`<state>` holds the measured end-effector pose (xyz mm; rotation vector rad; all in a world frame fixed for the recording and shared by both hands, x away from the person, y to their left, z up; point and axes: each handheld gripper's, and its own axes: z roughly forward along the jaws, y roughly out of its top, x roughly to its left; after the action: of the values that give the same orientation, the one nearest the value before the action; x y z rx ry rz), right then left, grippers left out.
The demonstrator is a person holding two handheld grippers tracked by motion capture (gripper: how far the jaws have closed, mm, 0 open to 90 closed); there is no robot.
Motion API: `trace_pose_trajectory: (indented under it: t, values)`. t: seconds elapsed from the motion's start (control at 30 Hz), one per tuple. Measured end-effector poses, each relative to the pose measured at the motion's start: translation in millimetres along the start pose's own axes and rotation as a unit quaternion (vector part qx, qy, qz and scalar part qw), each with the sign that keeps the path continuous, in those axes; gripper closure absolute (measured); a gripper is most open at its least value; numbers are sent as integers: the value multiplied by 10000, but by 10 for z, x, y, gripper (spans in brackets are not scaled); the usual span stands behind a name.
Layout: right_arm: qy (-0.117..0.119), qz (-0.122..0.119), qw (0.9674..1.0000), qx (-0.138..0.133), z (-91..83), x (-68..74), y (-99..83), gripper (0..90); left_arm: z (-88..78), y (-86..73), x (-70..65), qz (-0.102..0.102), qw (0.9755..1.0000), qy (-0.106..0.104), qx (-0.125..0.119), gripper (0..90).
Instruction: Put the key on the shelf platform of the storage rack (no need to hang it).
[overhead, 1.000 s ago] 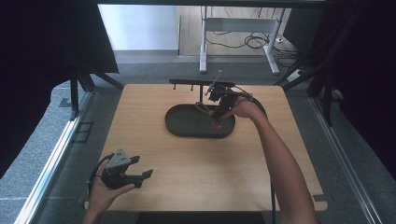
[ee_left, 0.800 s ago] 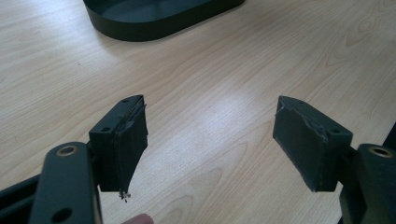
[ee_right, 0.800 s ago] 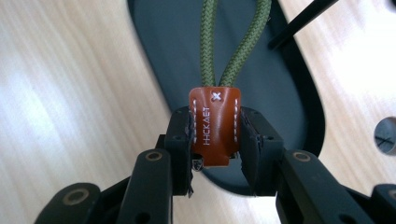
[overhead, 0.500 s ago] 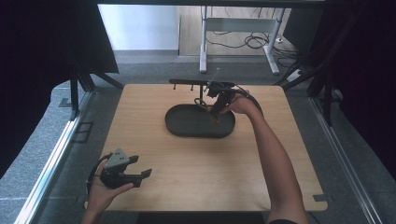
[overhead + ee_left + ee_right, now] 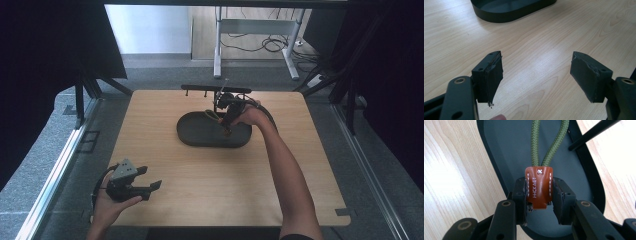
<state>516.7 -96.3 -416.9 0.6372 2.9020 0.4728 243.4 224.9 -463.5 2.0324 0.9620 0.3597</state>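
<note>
The right tool (image 5: 539,202) is clamped on a brown leather tab (image 5: 539,187), its 2 pads pressing the tab's 2 sides. In the high view this right tool (image 5: 227,131) hangs over the right part of a dark oval tray (image 5: 192,136), held by a hand whose forearm reaches in from the near right. The left tool (image 5: 536,77) stands wide, its 2 jaws well apart with bare wood between them; in the high view the left tool (image 5: 150,187) sits at the near left, held in a hand just above the wood.

The wooden surface (image 5: 200,190) is the largest thing, pale and grained. The tray lies on its far middle part. Just beyond the tray stands a thin black rack (image 5: 200,89) with a long bar.

A green braided cord (image 5: 535,142) runs as 2 strands up from the tab, over the tray's floor (image 5: 509,150). The tab bears white stitching, a small cross and pale lettering. It is above the tray, just inside its near rim.
</note>
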Motion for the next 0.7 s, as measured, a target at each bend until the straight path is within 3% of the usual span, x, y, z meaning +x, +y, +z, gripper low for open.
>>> trace_pose_trajectory:
  t: [0.5,0.7]
  values:
    - [9,-10,9999,161,356,57,-77,659,15,7,-14,27,10000,-19,19,265]
    - [18,-34,9998,196,407,68,-79,649,21,4,-11,12,10000,-20,14,265]
